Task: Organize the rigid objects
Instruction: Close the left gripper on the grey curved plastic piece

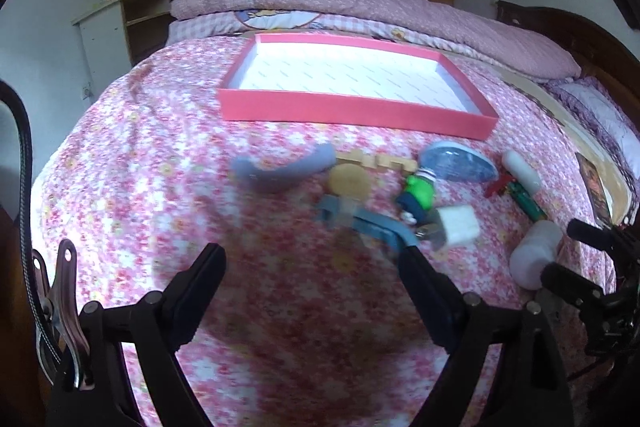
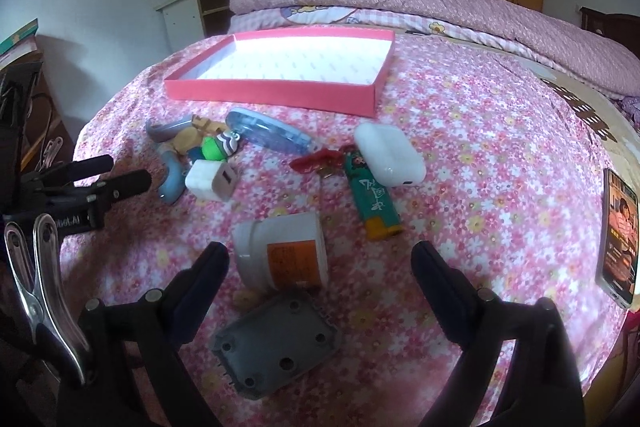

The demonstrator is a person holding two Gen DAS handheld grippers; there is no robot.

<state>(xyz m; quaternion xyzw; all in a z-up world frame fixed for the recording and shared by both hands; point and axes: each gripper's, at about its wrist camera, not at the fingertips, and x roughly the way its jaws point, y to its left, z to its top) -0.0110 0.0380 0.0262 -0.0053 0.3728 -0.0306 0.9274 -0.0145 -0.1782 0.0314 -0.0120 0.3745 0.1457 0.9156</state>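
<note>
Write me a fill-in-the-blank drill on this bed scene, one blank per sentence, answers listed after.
1. The pink tray holds ____ objects so far.
2. The white jar with the orange label lies on its ____.
3. Both the left gripper and the right gripper have their jaws ____.
4. The lighter has a green body and a ____ end.

Answers: no; side; open; yellow

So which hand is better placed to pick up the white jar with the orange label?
Right, probably. The right tongs are open with the white jar lying just ahead between them. The left tongs, also open, face the grey tool; the jar sits far off to their right.
</note>
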